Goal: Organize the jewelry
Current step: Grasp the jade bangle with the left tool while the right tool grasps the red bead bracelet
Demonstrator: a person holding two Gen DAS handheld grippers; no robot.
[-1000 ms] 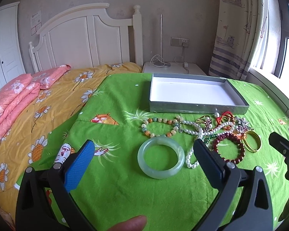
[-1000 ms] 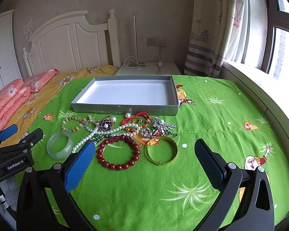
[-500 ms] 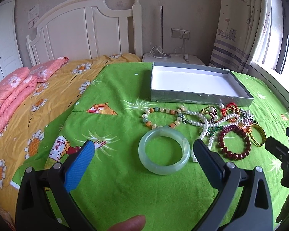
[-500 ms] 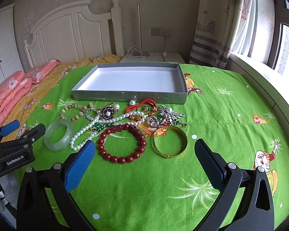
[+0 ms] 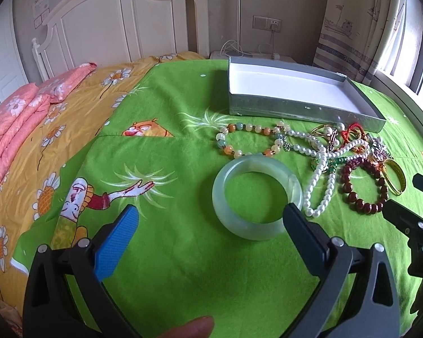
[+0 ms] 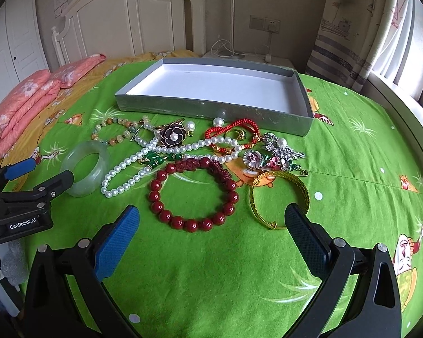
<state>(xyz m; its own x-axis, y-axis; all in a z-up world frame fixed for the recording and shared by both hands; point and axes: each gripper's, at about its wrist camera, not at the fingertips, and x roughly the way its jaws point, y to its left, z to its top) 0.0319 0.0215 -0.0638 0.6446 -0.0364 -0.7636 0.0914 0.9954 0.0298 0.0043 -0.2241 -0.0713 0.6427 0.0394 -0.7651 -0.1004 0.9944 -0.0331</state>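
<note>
Jewelry lies on a green bedspread in front of an empty silver box (image 5: pixel 301 111) (image 6: pixel 211 109). A pale jade bangle (image 5: pixel 256 197) (image 6: pixel 86 169) lies at the left of the pile. My left gripper (image 5: pixel 208 219) is open, its right finger touching or just over the bangle's near right rim. My right gripper (image 6: pixel 211 219) is open just short of a dark red bead bracelet (image 6: pixel 193 194) and a gold bangle (image 6: pixel 279 197). A pearl necklace (image 6: pixel 166 155), red cord bracelet (image 6: pixel 234 129), flower brooch (image 6: pixel 173 135) and multicolour bead bracelet (image 5: pixel 245 140) lie behind.
The bed's yellow floral quilt (image 5: pixel 56 129) and pink pillows (image 5: pixel 19 118) lie to the left. A white headboard (image 5: pixel 121 25) and a nightstand (image 6: pixel 239 56) stand behind the box. A window and curtain (image 6: pixel 352 28) are at the right.
Both grippers have moved forward and lower toward the jewelry. The jade bangle now sits at the left gripper's right finger; the red bracelet and gold bangle are closer to the right gripper.
</note>
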